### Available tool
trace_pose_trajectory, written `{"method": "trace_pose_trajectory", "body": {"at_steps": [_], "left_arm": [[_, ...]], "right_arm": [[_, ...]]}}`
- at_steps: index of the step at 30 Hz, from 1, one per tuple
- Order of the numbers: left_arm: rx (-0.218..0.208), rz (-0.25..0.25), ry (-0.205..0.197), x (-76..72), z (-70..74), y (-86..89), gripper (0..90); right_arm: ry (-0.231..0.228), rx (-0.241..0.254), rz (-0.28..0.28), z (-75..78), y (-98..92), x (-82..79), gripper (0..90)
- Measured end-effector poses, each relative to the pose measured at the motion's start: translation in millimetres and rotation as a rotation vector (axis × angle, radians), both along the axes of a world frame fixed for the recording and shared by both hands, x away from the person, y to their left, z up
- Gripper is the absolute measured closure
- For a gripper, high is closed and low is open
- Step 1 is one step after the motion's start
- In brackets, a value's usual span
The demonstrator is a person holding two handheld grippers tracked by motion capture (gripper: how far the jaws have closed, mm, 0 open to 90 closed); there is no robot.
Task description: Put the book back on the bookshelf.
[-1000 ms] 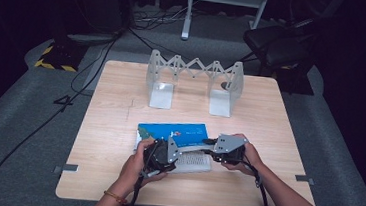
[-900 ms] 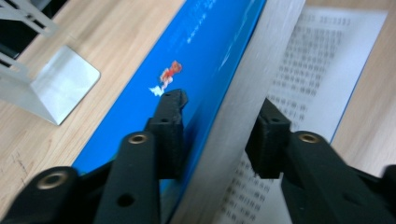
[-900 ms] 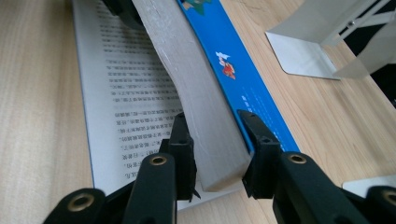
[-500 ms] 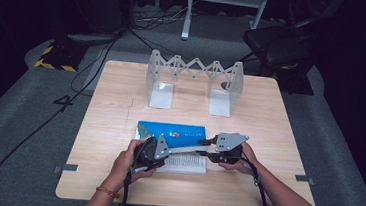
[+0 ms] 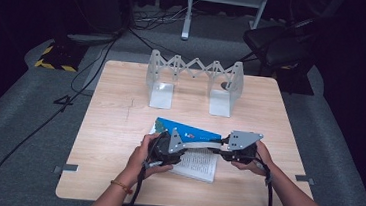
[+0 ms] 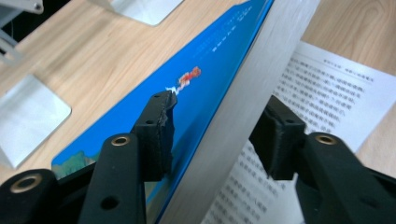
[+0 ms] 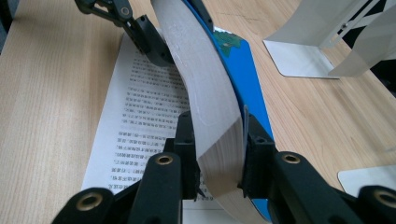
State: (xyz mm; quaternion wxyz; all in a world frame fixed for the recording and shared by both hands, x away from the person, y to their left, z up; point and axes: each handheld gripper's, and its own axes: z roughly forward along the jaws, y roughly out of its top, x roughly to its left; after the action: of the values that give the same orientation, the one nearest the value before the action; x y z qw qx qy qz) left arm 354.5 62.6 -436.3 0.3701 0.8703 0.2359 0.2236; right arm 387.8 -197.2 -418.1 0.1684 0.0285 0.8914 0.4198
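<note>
At the lower centre of the high view, an open book [image 5: 194, 149] lay on the wooden table [image 5: 118, 127], its blue cover [image 5: 188, 131] and a thick block of pages [image 7: 210, 98] raised on edge above a printed page [image 7: 144, 112] that lay flat on the tabletop.

The right gripper [image 7: 219, 154], at lower centre of its own view, was clamped on the near end of the page block, one pad against the paper side and the other against the blue cover. The block curved away from it toward the upper left of that view.

The left gripper [image 6: 217, 135] straddled the other end of the block. Its jaws had just been opening: the left pad lay against the blue cover, while the right pad stood clear of the paper edge, over the printed page. The grip there was loose.

In the high view, the two grippers sat side by side, with a hand [image 5: 141, 154] behind the left one.

A grey expanding book rack [image 5: 193, 81] stood at upper centre of the table, well apart from the book.
</note>
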Motion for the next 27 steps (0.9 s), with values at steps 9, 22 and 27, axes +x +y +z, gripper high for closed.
{"method": "trace_pose_trajectory", "body": {"at_steps": [9,22,27], "left_arm": [[0.075,0.014,-0.005,2.6,2.1,-23.7,48.5],[-0.072,-0.034,0.070,4.6,-11.8,-1.6,69.0],[-0.145,-0.027,0.048,4.7,-7.9,8.9,69.9]], "right_arm": [[0.005,-0.017,-0.005,1.9,-3.3,1.8,73.0],[0.077,0.105,-0.080,8.0,-19.7,16.0,39.1],[0.125,0.160,-0.161,2.0,-46.4,37.4,34.1]]}}
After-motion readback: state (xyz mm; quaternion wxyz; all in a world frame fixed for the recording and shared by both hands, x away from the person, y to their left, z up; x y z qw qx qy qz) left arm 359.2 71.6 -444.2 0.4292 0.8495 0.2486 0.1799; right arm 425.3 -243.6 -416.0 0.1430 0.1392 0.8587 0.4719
